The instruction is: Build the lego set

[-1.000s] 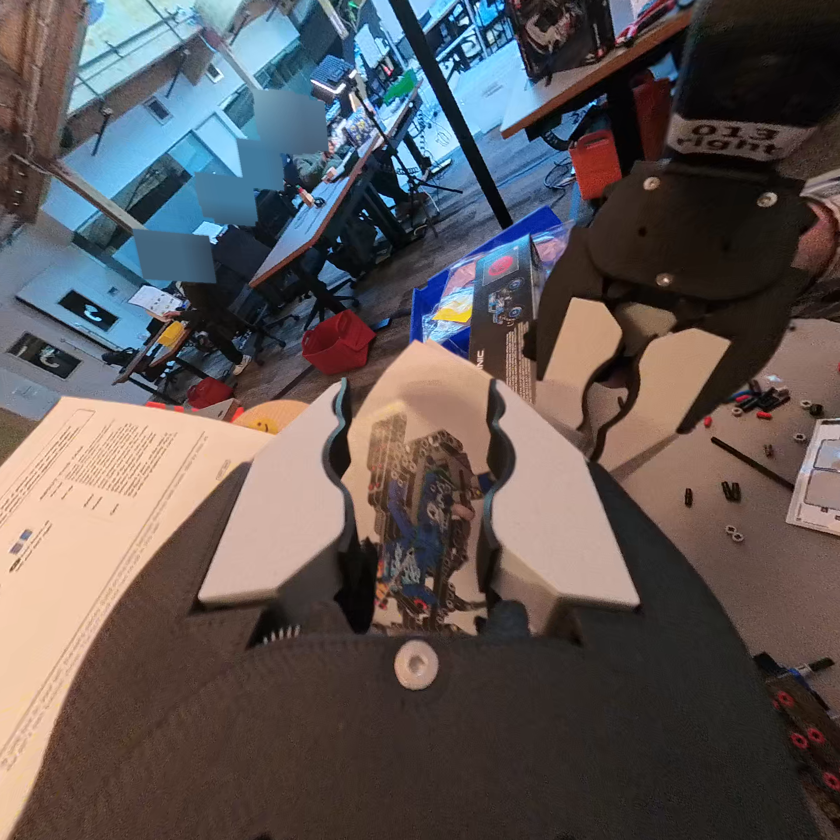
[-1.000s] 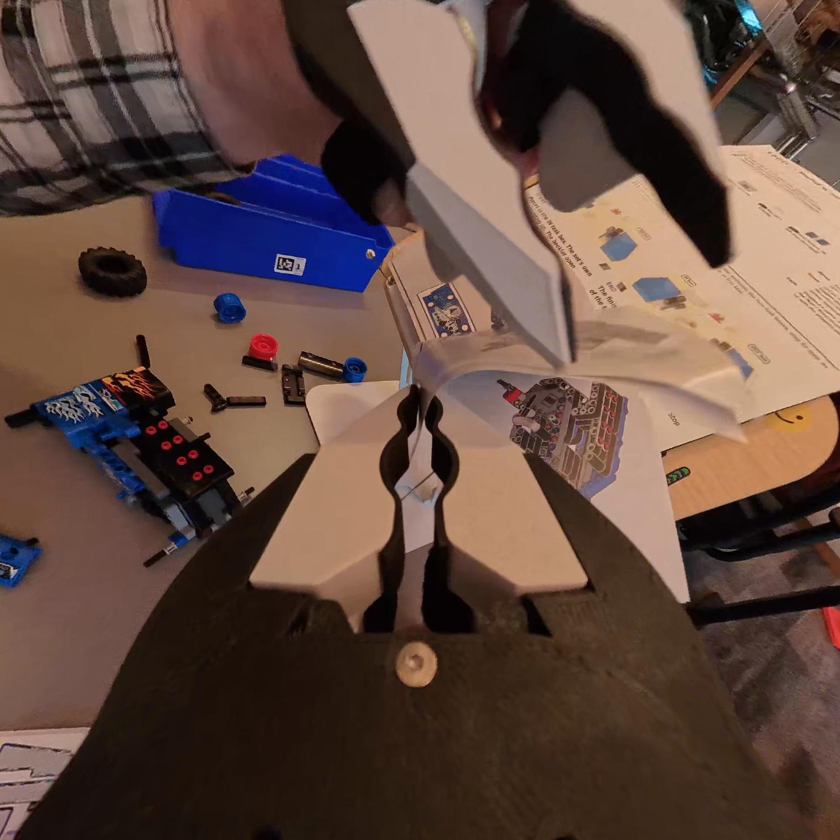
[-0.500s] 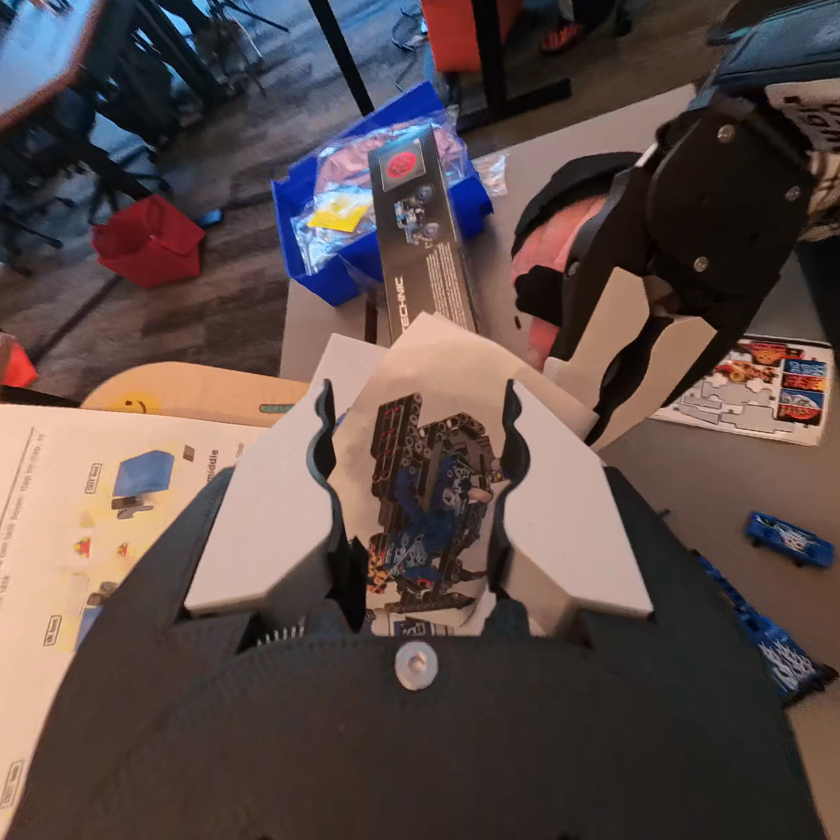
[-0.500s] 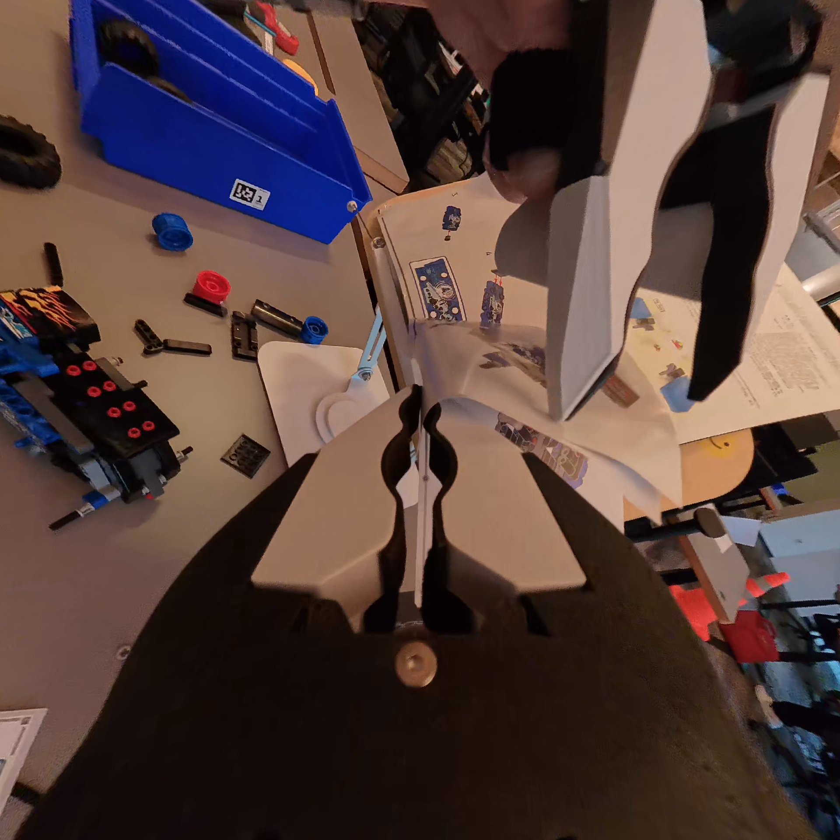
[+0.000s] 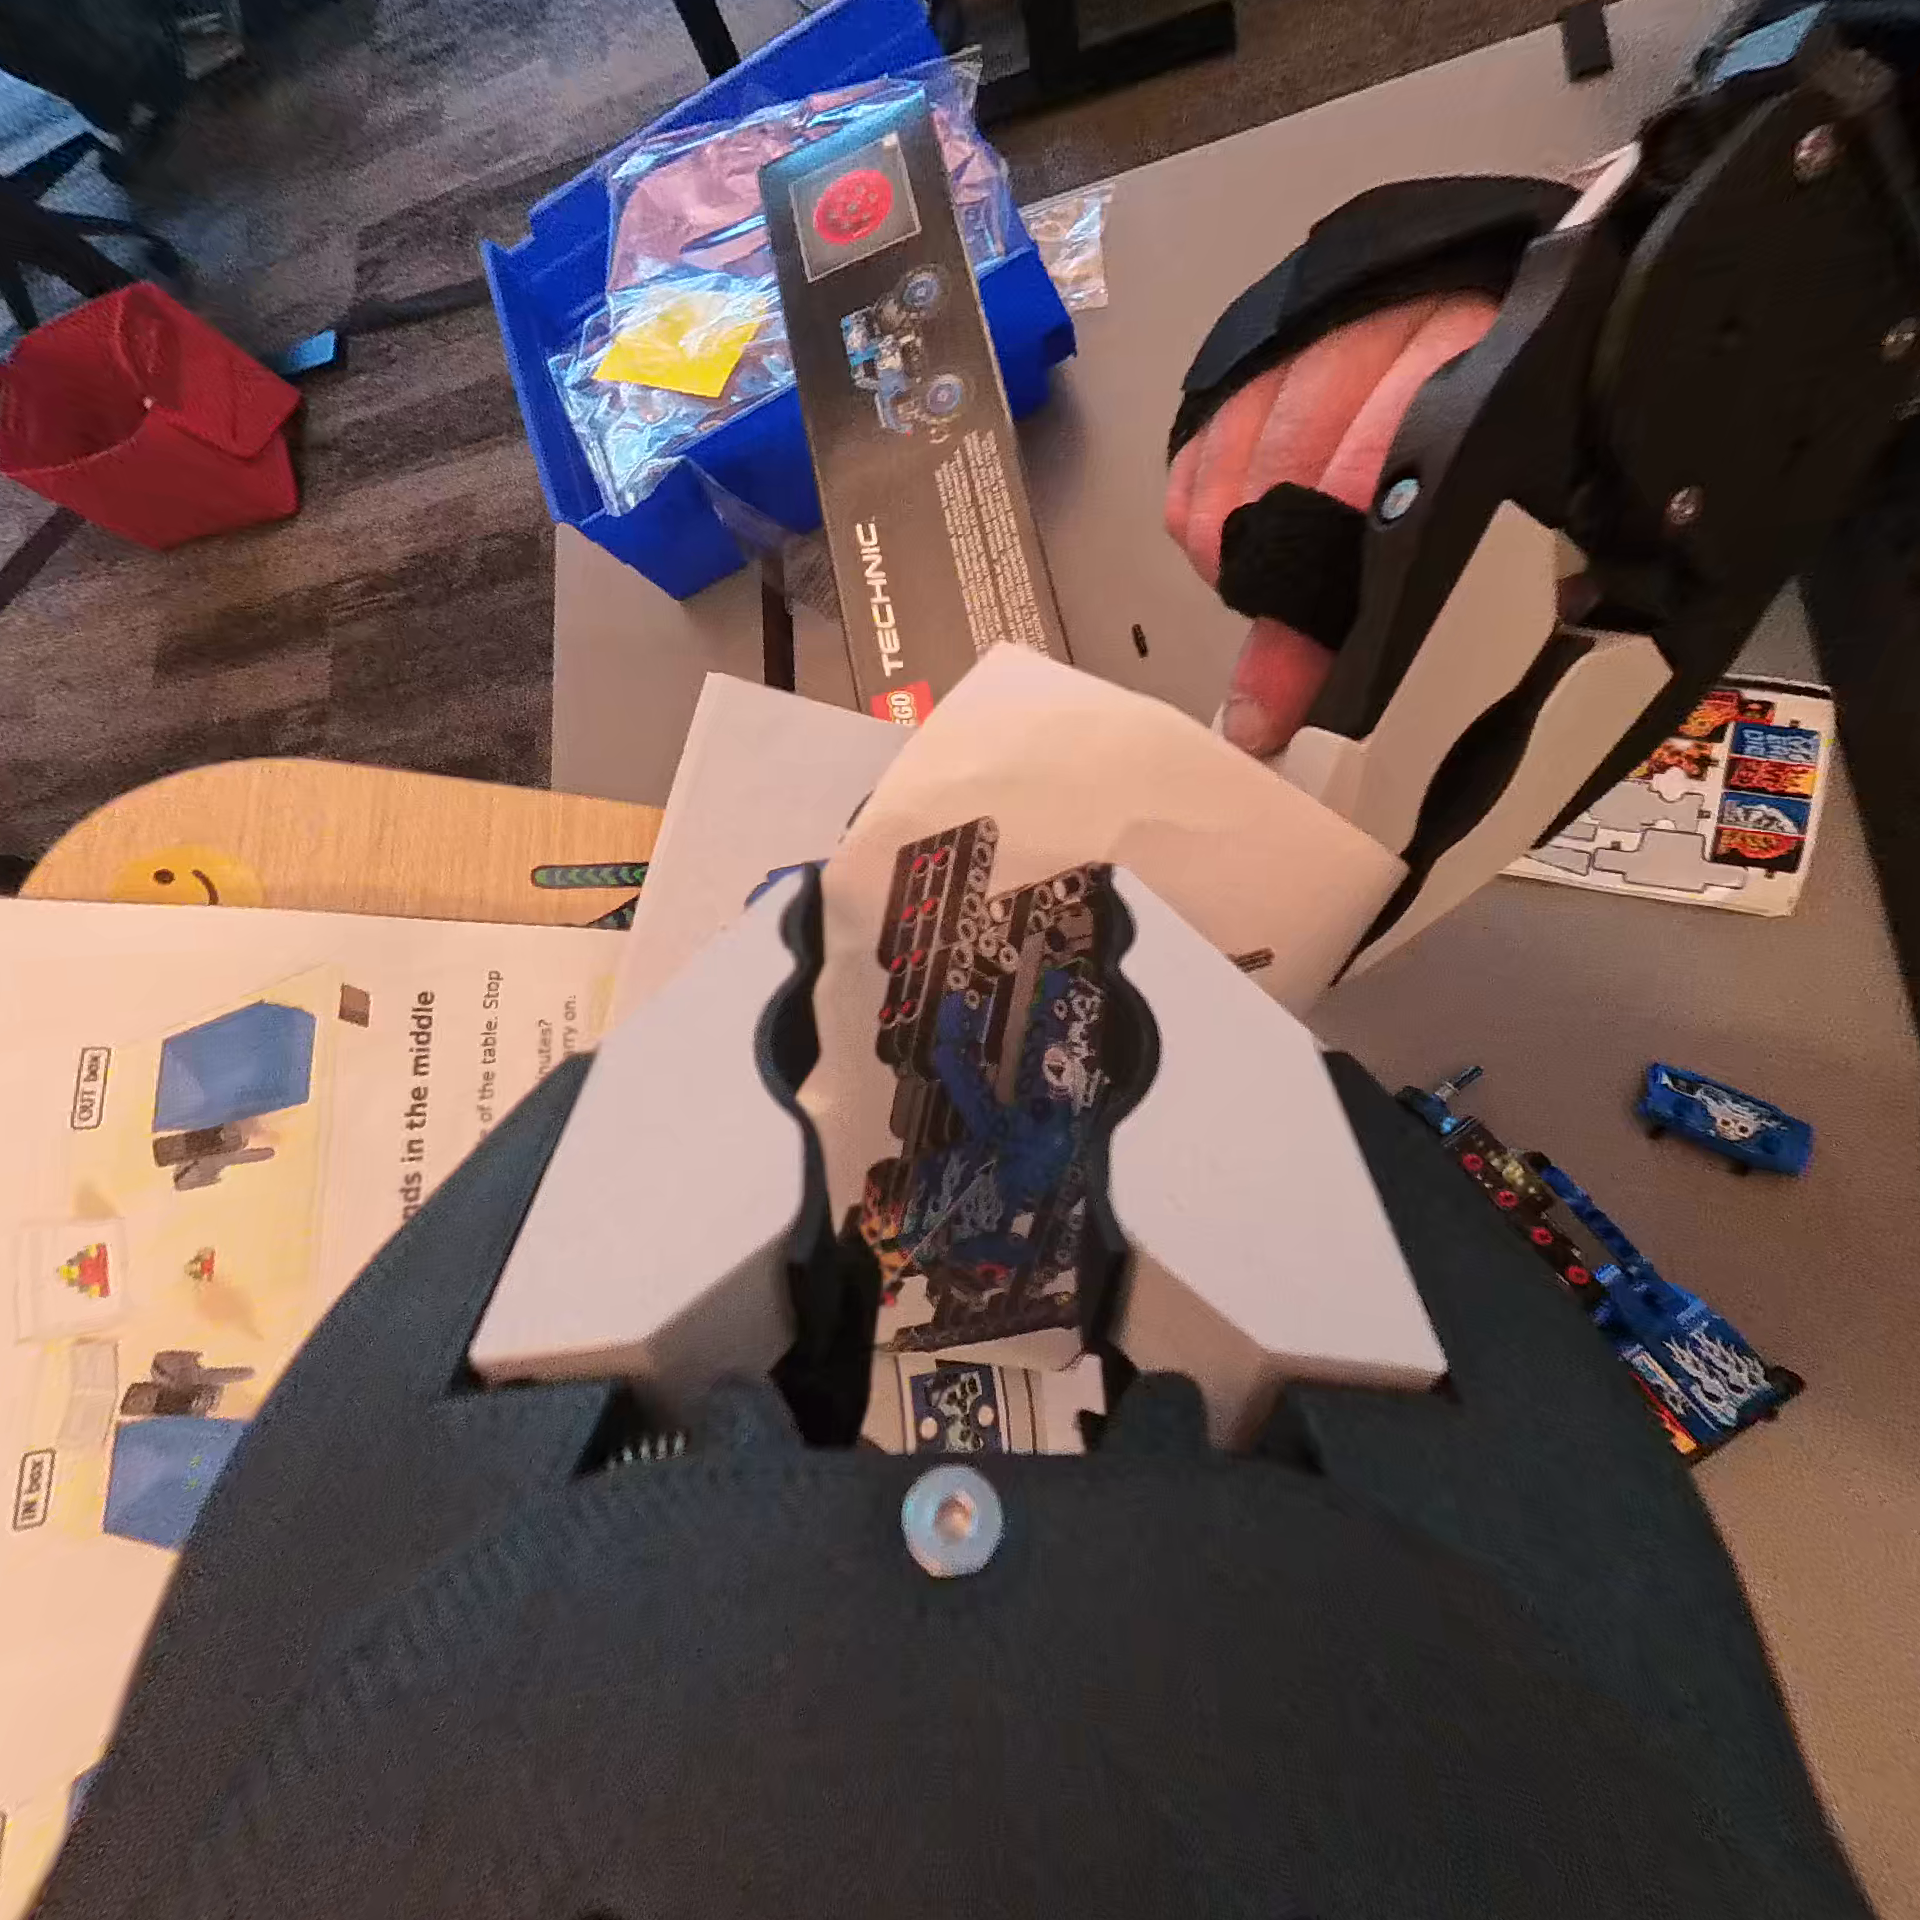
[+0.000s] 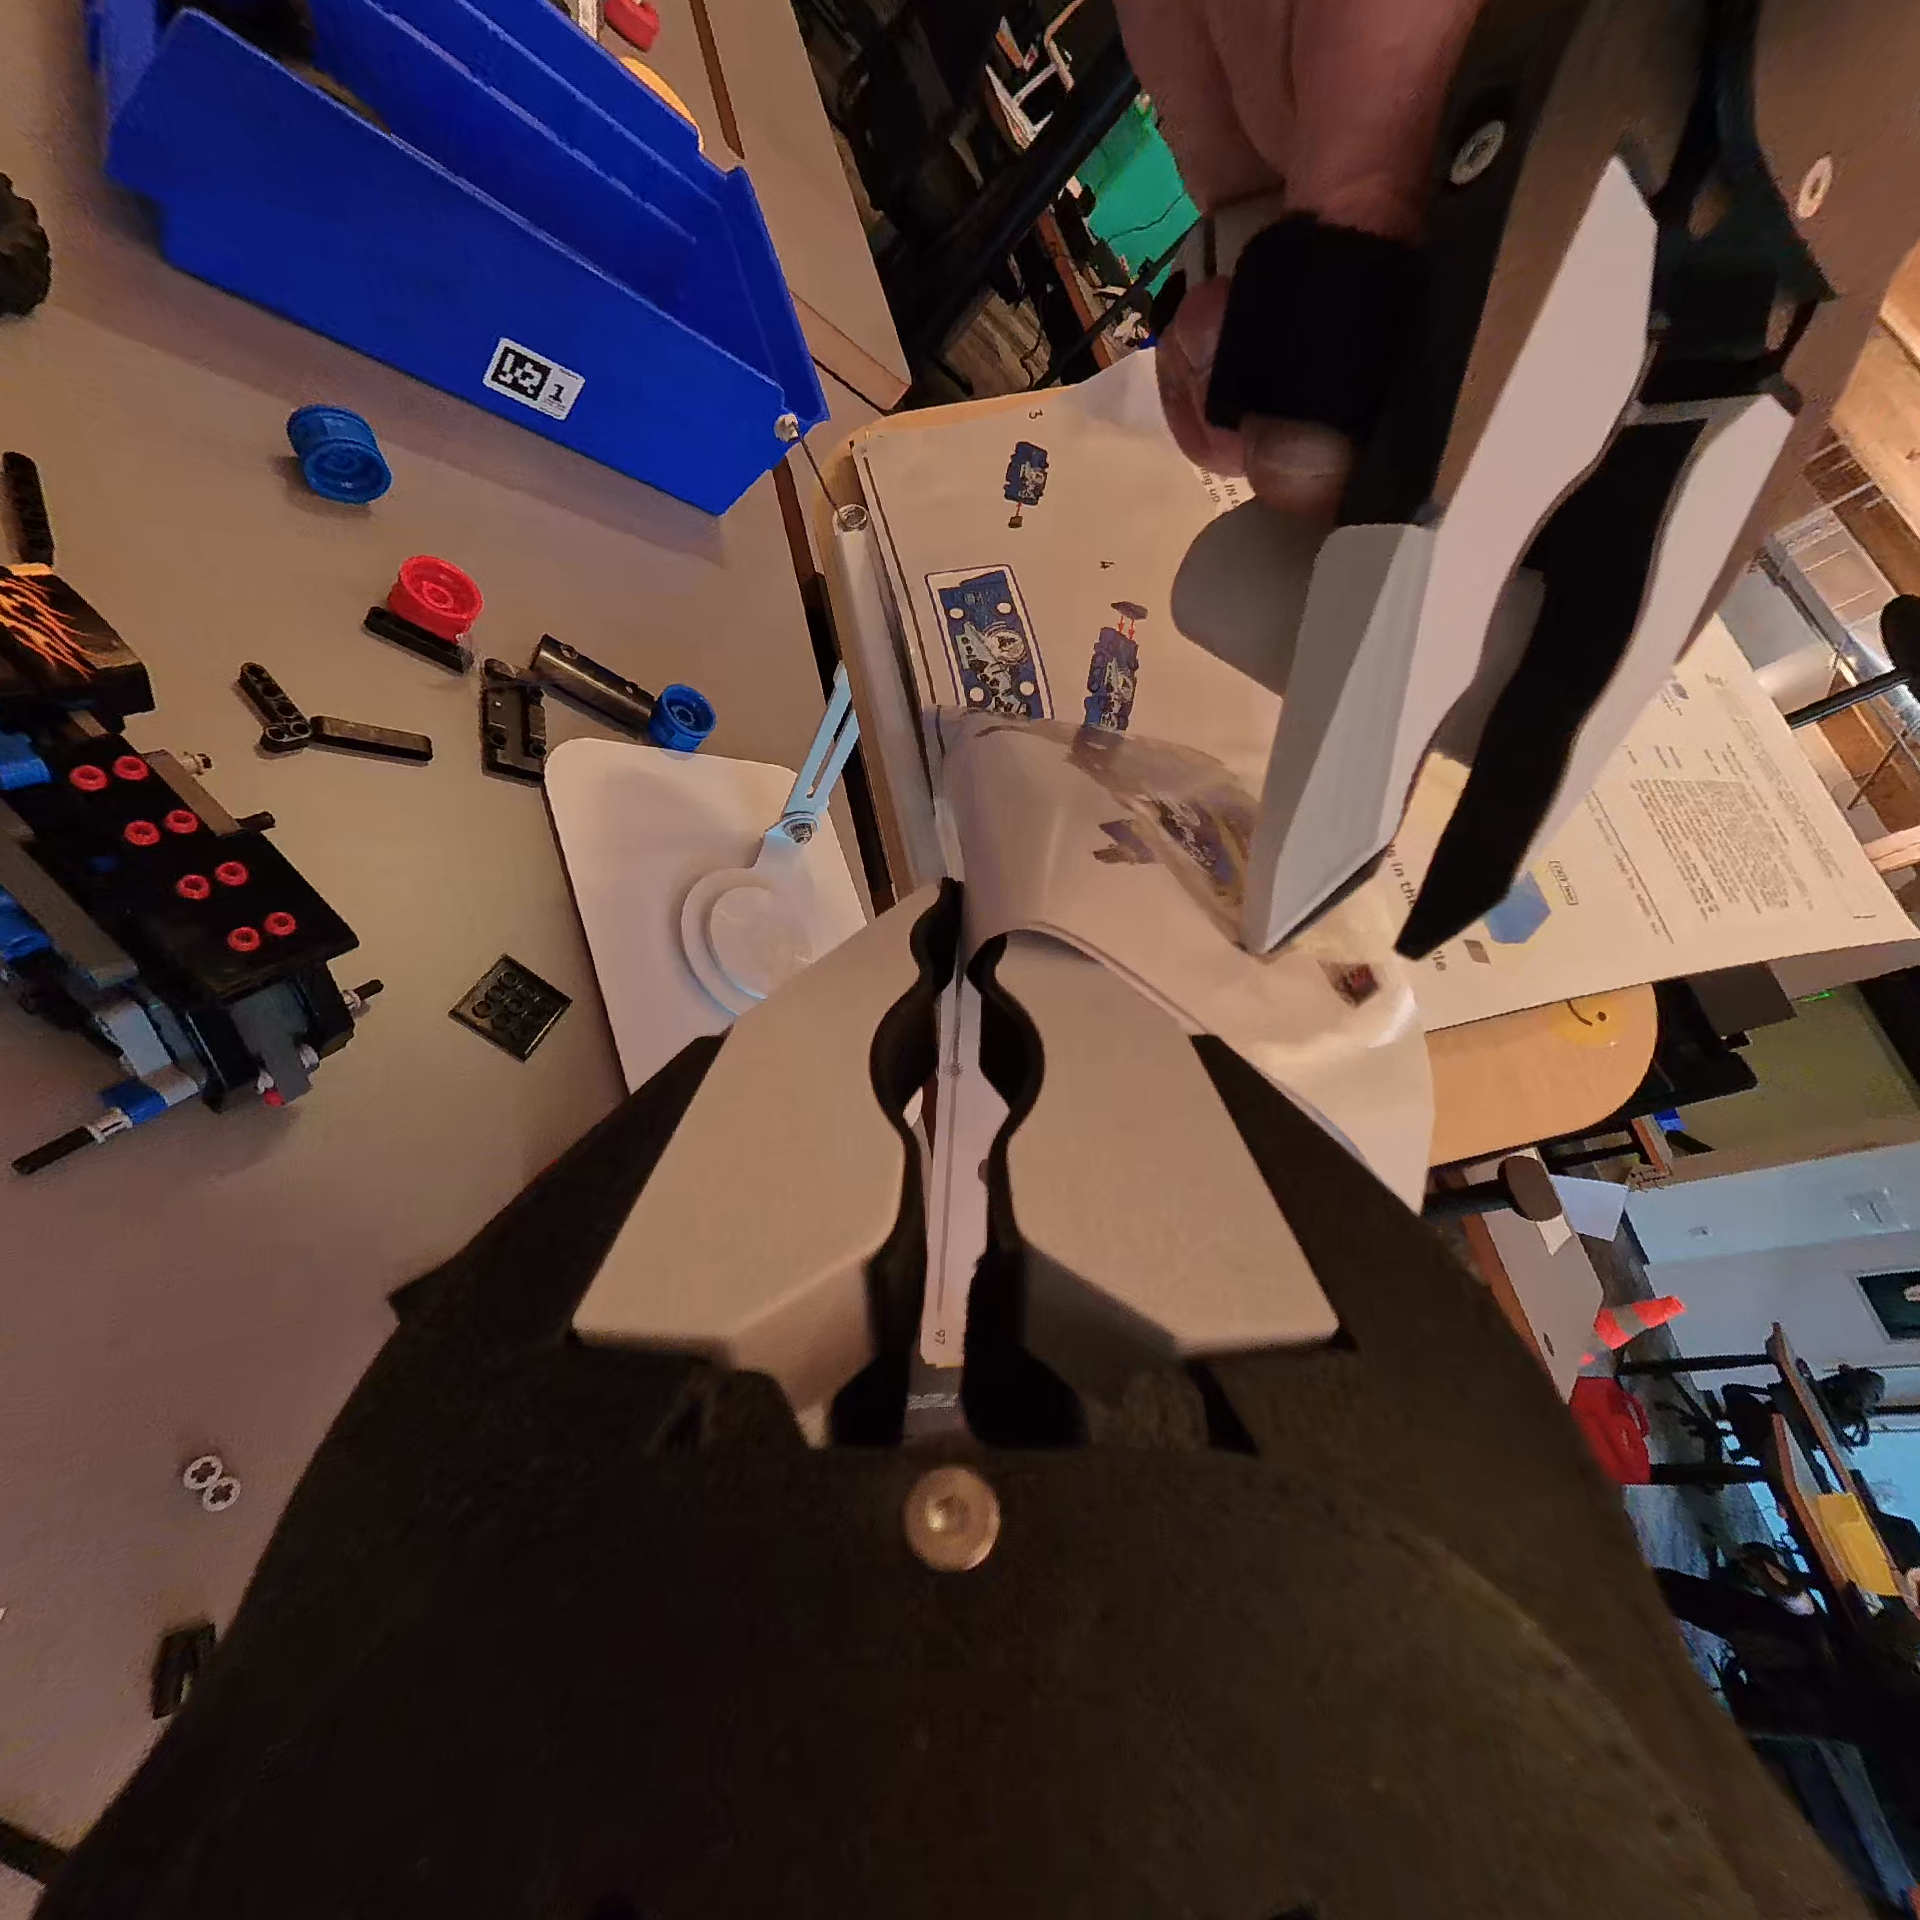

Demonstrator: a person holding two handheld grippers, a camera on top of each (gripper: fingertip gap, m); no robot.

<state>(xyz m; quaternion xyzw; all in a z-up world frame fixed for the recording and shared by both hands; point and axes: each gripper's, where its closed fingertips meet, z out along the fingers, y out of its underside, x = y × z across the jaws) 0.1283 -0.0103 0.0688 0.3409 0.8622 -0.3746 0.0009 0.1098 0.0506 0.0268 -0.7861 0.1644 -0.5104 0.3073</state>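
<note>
1. The right gripper had its fingers pinched narrow on a page of the instruction booklet, lifted above the bench
2. The left gripper stood with fingers parted, the curled page between them, one fingertip on the paper
3. The half-built blue and black model lay left of the booklet, loose parts near it

My left gripper covers most of the instruction page; the half-built truck runs off frame.
</note>
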